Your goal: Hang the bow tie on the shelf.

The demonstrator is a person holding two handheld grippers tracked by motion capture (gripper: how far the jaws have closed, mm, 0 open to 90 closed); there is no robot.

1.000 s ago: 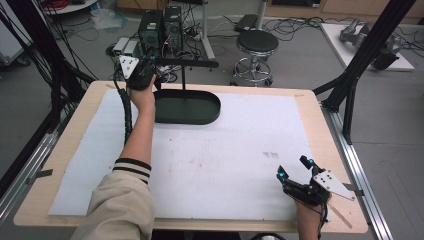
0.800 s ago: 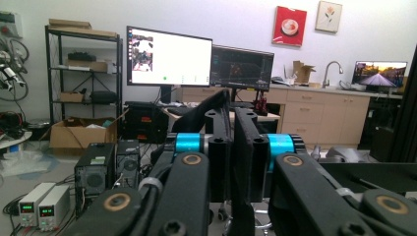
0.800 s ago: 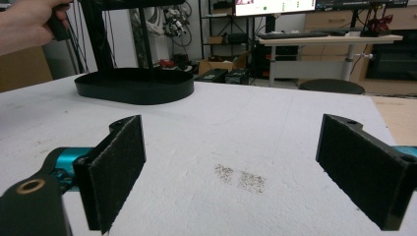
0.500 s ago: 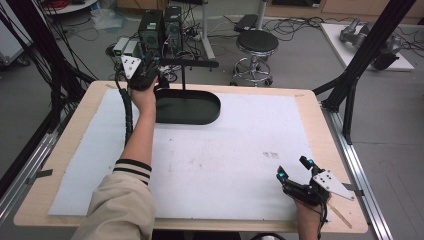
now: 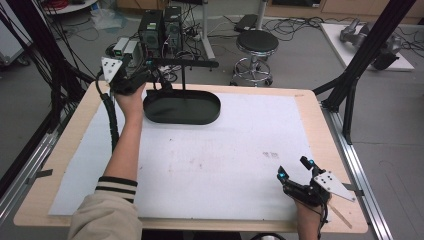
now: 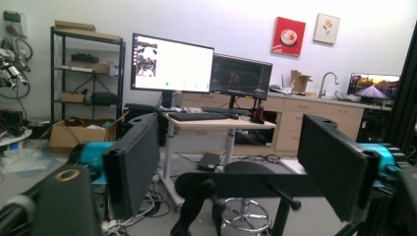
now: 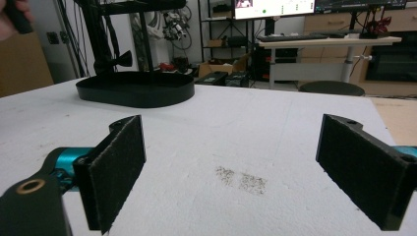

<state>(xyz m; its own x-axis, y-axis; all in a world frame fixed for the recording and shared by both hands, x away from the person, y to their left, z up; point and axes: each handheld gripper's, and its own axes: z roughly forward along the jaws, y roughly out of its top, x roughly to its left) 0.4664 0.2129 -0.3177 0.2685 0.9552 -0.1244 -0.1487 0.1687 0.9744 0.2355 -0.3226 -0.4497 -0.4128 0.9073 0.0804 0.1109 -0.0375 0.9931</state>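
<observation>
At the far left of the table (image 5: 60, 150), on the white sheet (image 5: 225, 150), my left gripper (image 5: 142, 80) hangs beside the black stand (image 5: 182, 106), an oval tray-like base with a post and a crossbar (image 5: 182, 63) on top. Its jaws have just been opening and now stand wide, with nothing between the pads; in the left gripper view the crossbar (image 6: 246, 186) lies just beyond and below them, untouched. I judge that whatever I was doing at the bar's left end is finished and let go, though I cannot tell from this angle what, if anything, hangs there. My right gripper (image 5: 295, 170) rests near the front right corner, well apart from the stand, jaws spread wide over bare sheet beside a faint dark smudge (image 7: 241, 181). No loose object lies on the sheet, so little seems left.
</observation>
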